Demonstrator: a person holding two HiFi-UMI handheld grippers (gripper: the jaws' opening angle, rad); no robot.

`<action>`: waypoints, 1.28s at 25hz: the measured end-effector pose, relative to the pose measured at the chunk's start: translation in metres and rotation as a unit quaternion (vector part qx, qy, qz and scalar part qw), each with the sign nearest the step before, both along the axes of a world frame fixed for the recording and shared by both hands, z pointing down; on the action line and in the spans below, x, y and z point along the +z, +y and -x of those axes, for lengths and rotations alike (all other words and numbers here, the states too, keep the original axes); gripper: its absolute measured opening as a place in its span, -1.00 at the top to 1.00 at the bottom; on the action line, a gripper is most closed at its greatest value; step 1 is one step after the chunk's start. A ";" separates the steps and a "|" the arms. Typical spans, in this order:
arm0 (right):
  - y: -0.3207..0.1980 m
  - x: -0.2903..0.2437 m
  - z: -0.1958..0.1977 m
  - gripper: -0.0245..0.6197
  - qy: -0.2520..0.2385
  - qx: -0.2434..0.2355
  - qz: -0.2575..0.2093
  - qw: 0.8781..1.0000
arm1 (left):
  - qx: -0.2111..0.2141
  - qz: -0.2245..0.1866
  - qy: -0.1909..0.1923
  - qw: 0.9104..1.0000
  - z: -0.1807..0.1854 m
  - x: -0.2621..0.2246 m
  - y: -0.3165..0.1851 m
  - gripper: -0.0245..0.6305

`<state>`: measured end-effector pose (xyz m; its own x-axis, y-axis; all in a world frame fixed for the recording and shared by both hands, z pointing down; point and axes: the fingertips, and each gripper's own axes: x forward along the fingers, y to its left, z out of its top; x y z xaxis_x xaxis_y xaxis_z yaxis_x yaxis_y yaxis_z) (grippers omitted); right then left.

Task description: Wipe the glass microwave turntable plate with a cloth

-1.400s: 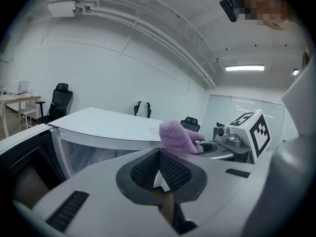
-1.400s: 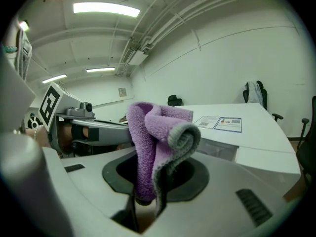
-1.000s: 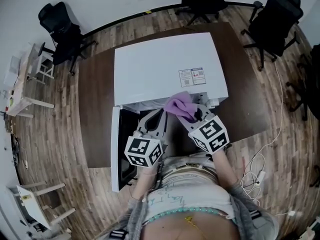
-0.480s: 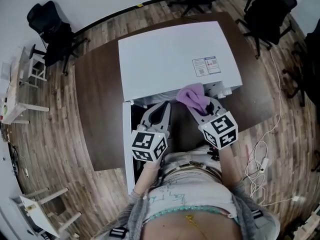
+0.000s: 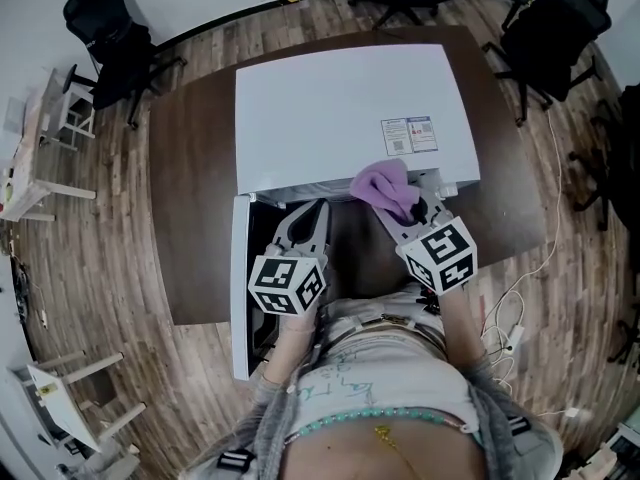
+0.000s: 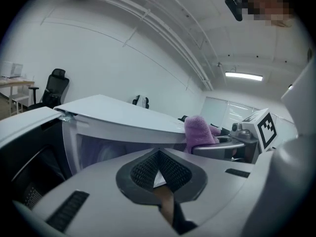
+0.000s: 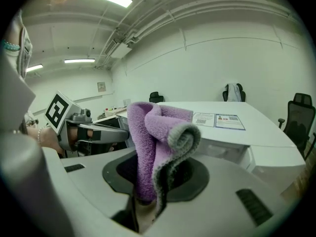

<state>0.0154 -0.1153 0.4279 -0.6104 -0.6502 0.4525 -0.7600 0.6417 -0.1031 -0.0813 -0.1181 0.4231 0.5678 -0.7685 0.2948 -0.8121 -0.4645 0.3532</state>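
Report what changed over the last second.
The left gripper, shut and empty, edged forward toward the open microwave. Nothing was grasped or released. The right gripper still clamps the purple cloth at the microwave's front edge; the door stays open.

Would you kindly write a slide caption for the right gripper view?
Right tongs shut on a folded purple cloth in front of the white microwave.

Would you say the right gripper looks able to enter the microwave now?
Probably yes: the door hangs open, and the right gripper, shut on the cloth, sits at the microwave front unblocked.
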 end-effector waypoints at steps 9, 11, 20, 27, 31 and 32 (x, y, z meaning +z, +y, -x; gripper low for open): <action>0.000 0.005 -0.013 0.57 0.000 -0.007 0.010 1.000 | -0.002 0.005 -0.027 1.000 -0.014 0.012 -0.005 0.89; 0.001 0.007 -0.014 0.57 -0.004 -0.006 0.015 1.000 | 0.002 0.010 -0.030 0.999 -0.015 0.017 -0.007 0.89; 0.005 0.021 -0.015 0.57 0.003 -0.001 0.033 0.999 | 0.010 0.041 -0.033 0.999 -0.014 0.042 -0.015 0.89; 0.004 0.024 -0.014 0.57 0.002 0.004 0.039 0.999 | 0.025 0.068 -0.039 0.997 -0.016 0.064 -0.018 0.89; 0.003 0.026 -0.015 0.57 0.003 0.007 0.041 0.999 | 0.032 0.078 -0.047 0.995 -0.019 0.076 -0.019 0.89; 0.002 0.026 -0.015 0.57 0.002 0.008 0.041 0.999 | 0.034 0.081 -0.049 0.995 -0.020 0.079 -0.019 0.89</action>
